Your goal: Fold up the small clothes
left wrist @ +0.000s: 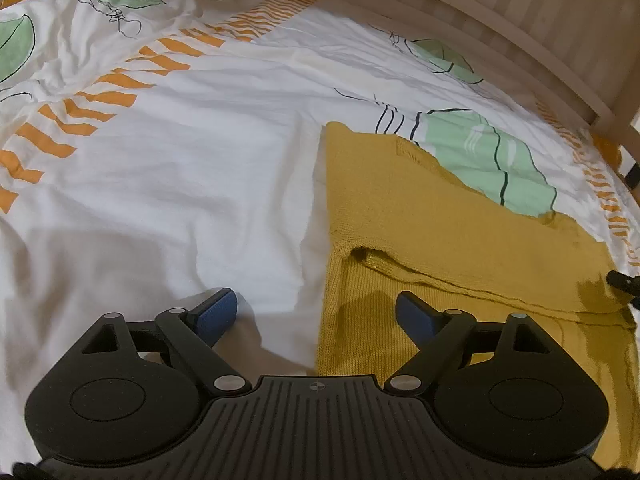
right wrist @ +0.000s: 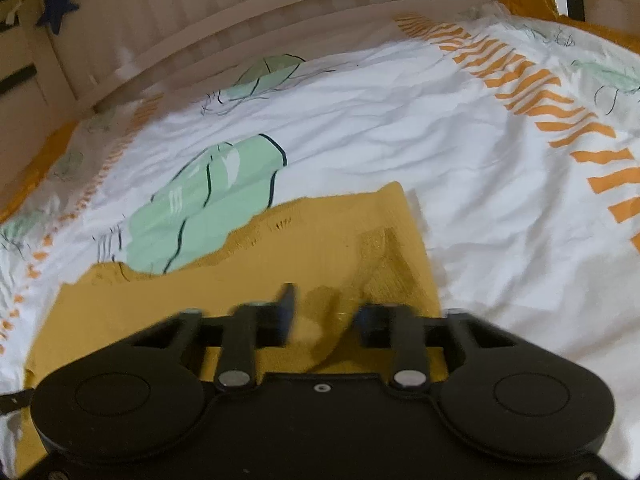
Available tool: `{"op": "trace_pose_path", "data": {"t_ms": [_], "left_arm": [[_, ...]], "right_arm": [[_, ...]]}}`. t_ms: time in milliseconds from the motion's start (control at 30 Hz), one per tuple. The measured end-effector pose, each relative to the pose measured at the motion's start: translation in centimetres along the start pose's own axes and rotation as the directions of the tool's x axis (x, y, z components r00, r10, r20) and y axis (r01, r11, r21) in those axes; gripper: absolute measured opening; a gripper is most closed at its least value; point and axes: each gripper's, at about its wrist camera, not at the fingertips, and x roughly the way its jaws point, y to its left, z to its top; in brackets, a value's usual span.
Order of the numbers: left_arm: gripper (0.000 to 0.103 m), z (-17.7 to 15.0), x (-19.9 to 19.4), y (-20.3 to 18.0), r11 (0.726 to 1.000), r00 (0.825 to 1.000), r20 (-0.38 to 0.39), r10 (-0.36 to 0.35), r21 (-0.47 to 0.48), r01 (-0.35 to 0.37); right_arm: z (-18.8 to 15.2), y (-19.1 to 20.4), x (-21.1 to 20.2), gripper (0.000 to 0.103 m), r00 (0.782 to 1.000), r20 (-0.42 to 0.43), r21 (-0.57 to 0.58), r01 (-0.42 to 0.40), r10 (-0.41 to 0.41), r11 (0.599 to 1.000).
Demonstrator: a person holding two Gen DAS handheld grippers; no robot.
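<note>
Patterned duvet [left wrist: 200,184] by a slatted rail [left wrist: 500,20] bears a yellow sweater [left wrist: 420,220], right hand-held gripper [right wrist: 325,316] pinching it, left hand-held gripper [left wrist: 316,312] spread.

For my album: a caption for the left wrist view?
Left gripper, jaws open, over a yellow sweater's edge on a patterned sheet.

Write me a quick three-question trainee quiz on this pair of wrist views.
1. True or false: the left tool is empty, jaws wide, above the edge of the yellow knit garment.
2. What does the garment lie on? A) a wooden floor B) a printed white bedsheet C) a metal tray
3. Which tool has yellow fabric bunched between its fingers?
Key: 1 true; 2 B; 3 the right tool.
</note>
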Motion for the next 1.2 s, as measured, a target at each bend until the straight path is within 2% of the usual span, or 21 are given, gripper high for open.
{"op": "trace_pose_path", "data": {"t_ms": [133, 233, 333, 400, 467, 600, 700, 867, 967, 1067, 1200], "left_arm": [[0.087, -0.1, 0.1, -0.1, 1.000, 1.000, 0.001, 0.003, 0.008, -0.003], [0.087, -0.1, 0.1, -0.2, 1.000, 1.000, 0.001, 0.004, 0.014, -0.004], [0.087, -0.1, 0.1, -0.2, 1.000, 1.000, 0.003, 0.006, 0.022, -0.006], [0.087, -0.1, 0.1, -0.3, 1.000, 1.000, 0.002, 0.006, 0.030, -0.007], [0.087, -0.1, 0.1, -0.2, 1.000, 1.000, 0.001, 0.002, 0.024, -0.002], [0.087, 0.1, -0.3, -0.2, 1.000, 1.000, 0.004, 0.004, 0.006, -0.004], [0.087, 0.4, -0.9, -0.5, 0.999, 0.999, 0.028, -0.043, -0.015, 0.043], [0.087, 0.9, -1.3, -1.8, 0.997, 0.994, 0.091, -0.061, 0.056, 0.056], [0.087, 2.2, -0.6, -2.0, 0.998, 0.993, 0.114, -0.042, 0.051, 0.036], [0.088, 3.7, 0.9, -2.3, 0.996, 0.992, 0.125, -0.007, 0.085, -0.004], [0.089, 4.3, 4.7, -2.2, 0.990, 0.997, 0.038, 0.060, 0.128, -0.065]], "right_arm": [[0.9, 0.9, -0.9, 0.011, 1.000, -0.003, -0.018, -0.014, 0.014, 1.000], [1.3, 1.5, -2.0, 0.011, 0.999, 0.035, -0.077, 0.031, -0.029, 0.997], [1.1, 0.3, -0.5, 0.012, 0.998, -0.027, -0.049, 0.059, -0.060, 0.997], [0.7, -0.1, 0.4, 0.019, 0.994, -0.064, -0.047, 0.083, -0.086, 0.995], [0.1, -0.3, 0.3, 0.019, 0.995, -0.053, -0.045, 0.085, -0.087, 0.995], [-0.6, -0.1, -0.2, 0.034, 0.994, -0.047, -0.080, 0.094, -0.098, 0.992], [-0.9, 0.0, -0.3, 0.035, 0.995, -0.041, -0.096, 0.092, -0.096, 0.991], [-1.1, -0.3, -0.2, 0.036, 0.996, -0.029, -0.098, 0.082, -0.085, 0.992], [-1.3, -0.3, -0.2, 0.037, 0.996, -0.019, -0.116, 0.079, -0.082, 0.990], [-1.7, -0.2, -0.2, 0.040, 0.997, -0.006, -0.133, 0.071, -0.072, 0.989], [-2.0, -0.5, -0.3, 0.041, 0.998, 0.014, -0.139, 0.062, -0.060, 0.988]]}}
